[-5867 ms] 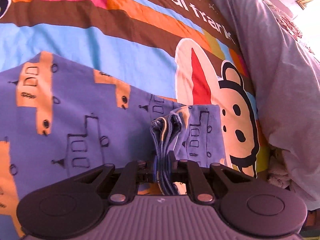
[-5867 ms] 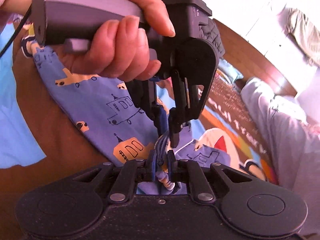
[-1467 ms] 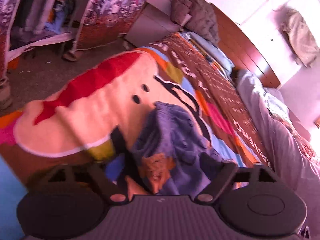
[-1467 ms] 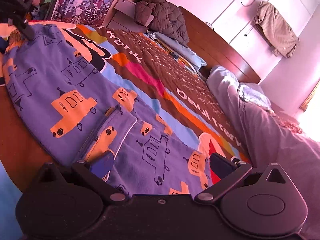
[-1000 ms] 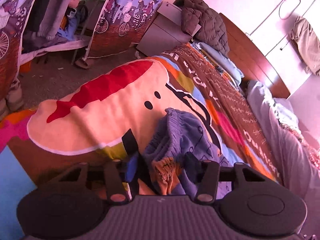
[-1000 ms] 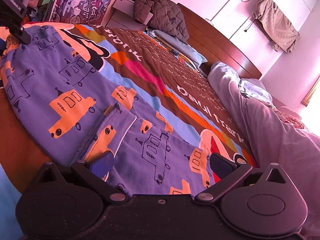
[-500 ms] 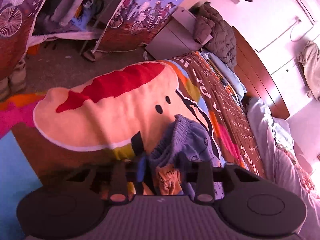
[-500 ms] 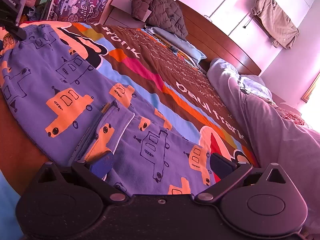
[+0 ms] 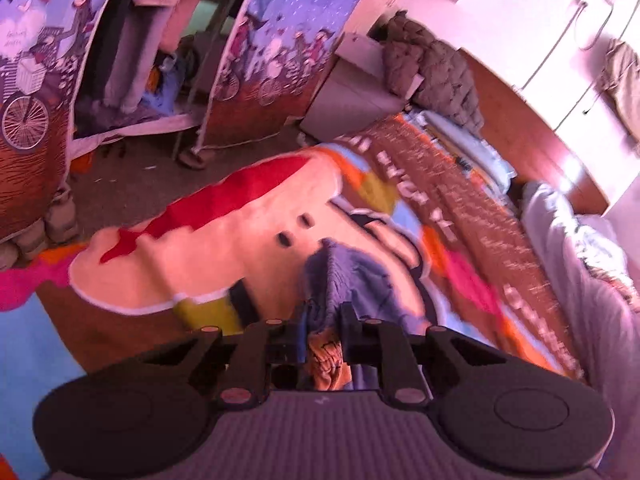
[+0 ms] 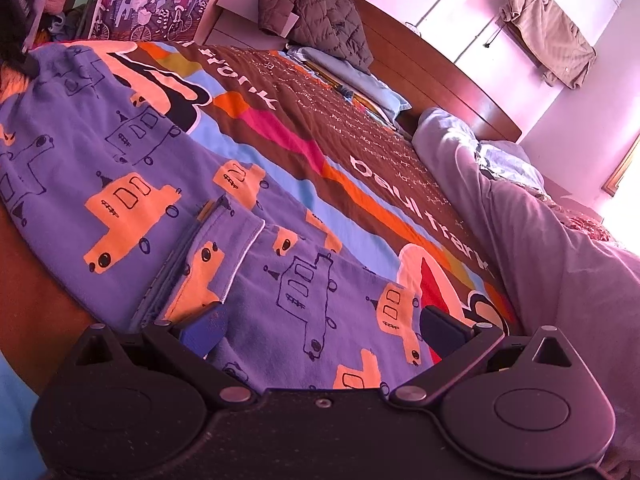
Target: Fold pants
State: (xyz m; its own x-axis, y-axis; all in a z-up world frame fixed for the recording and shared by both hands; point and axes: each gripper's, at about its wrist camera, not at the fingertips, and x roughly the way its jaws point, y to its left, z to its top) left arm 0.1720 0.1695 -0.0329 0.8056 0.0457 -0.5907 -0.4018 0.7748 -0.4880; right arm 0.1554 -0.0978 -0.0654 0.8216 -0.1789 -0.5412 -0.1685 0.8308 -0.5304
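Observation:
The pants are purple-blue with orange car prints and lie spread on the colourful bedspread, one end folded over onto the rest. My right gripper is open, its jaws wide apart low over the folded end. My left gripper is shut on a bunched end of the pants at the far end, lifting it off the bedspread. The left gripper shows only as a dark shape in the right wrist view.
A grey duvet lies along the right side of the bed. Folded bedding and a dark jacket sit by the wooden headboard. Past the bed's foot are the floor and printed curtains.
My left gripper's jaws have closed from wide open onto the bunched pants end and it has risen a little. The right gripper stays open and has barely moved.

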